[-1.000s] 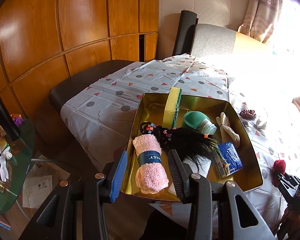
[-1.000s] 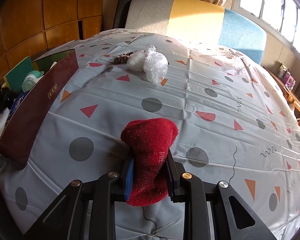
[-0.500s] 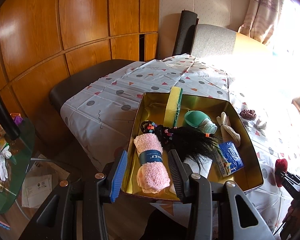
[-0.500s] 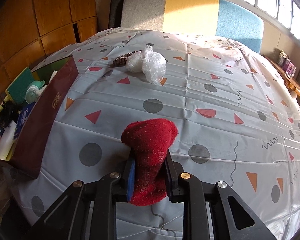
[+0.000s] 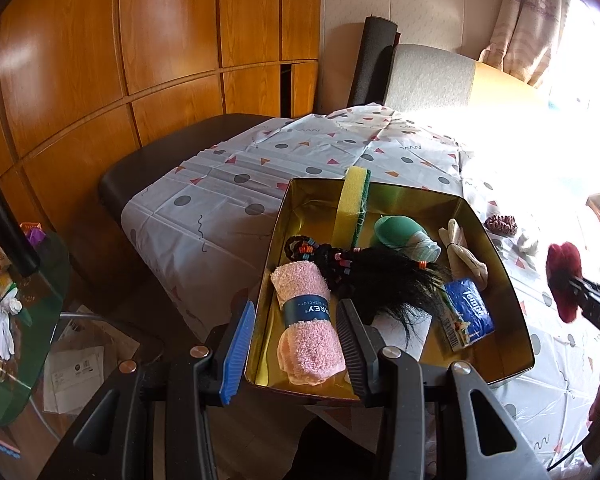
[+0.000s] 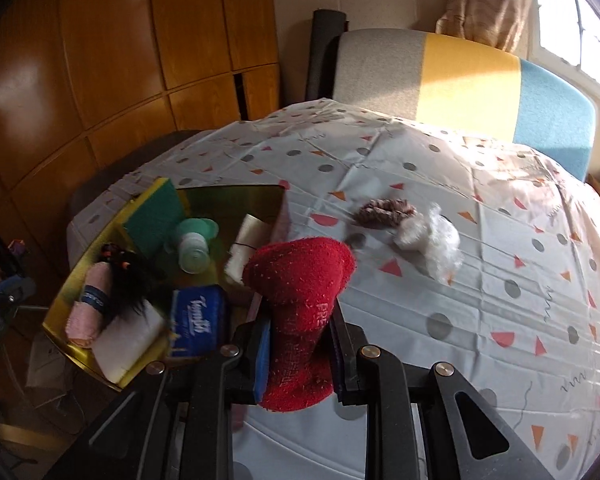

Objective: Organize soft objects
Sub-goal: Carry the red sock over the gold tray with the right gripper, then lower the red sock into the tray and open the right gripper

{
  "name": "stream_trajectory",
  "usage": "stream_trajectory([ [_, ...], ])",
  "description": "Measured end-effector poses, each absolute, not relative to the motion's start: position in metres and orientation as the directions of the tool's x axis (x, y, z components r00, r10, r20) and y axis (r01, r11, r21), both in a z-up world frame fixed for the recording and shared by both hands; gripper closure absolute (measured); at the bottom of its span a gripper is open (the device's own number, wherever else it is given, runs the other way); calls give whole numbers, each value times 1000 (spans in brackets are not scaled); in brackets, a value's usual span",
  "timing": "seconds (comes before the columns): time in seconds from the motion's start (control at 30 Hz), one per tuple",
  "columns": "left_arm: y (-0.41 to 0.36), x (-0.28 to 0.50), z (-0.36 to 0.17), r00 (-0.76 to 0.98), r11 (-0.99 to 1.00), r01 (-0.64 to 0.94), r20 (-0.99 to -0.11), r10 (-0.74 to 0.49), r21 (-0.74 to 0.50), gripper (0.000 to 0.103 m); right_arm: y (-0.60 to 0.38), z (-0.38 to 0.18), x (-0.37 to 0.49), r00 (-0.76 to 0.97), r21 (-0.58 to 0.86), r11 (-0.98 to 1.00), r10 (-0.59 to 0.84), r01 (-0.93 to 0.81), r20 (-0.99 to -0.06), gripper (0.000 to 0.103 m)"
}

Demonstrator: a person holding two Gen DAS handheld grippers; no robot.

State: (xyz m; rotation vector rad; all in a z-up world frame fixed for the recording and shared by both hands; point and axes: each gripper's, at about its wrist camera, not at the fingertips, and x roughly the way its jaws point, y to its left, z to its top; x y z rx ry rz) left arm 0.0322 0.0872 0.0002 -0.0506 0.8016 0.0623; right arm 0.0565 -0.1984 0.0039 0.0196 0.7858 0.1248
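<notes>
Left wrist: my left tool point(image 5: 296, 344) unmoved, fingers spread, empty, hovering at near end of gold box point(image 5: 496, 240); right tool now in view at right edge, red sock point(image 5: 565, 280) lifted

Right wrist: right tool point(image 6: 300, 354) pinching red sock, risen off tabletop point(image 6: 480, 300), swung toward box; drop next, I judge. Only here: scrunchie point(image 6: 384, 212) and plastic wad point(image 6: 440, 240) left outside

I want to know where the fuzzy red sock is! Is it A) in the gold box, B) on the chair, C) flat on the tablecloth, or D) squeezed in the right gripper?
D: the right gripper has its jaws shut on the red sock, up off the tablecloth beside the box.
</notes>
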Motion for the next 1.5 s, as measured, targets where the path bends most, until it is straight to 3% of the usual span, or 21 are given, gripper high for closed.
stream_trajectory([
  [0.17,91,35,-4,685,996,-82,-727,38,-26,61,-152,8,91,649,77,976,194,-204,-736,79],
  [0.53,113,42,-13,668,990,-135,-742,55,-48,61,-105,-10,141,577,28,970,167,-242,-799,79],
  [0.9,121,44,-19,652,988,-148,-756,58,-52,61,-50,-65,167,396,64,922,226,-382,-890,79],
  [1.03,121,46,-19,650,987,-149,-757,59,-51,61,-57,-64,166,410,75,925,236,-372,-881,74],
  [1.13,118,46,-20,646,989,-141,-761,56,-47,61,-63,-62,160,427,85,930,244,-358,-871,64],
  [1.3,114,43,-17,652,991,-131,-756,57,-38,61,-69,-57,157,443,93,933,251,-346,-861,63],
  [1.37,113,42,-15,655,991,-130,-754,57,-37,61,-68,-56,155,456,94,935,253,-343,-853,56],
  [1.5,111,40,-11,663,992,-123,-746,59,-31,61,-74,-48,147,485,86,941,246,-328,-839,54],
])
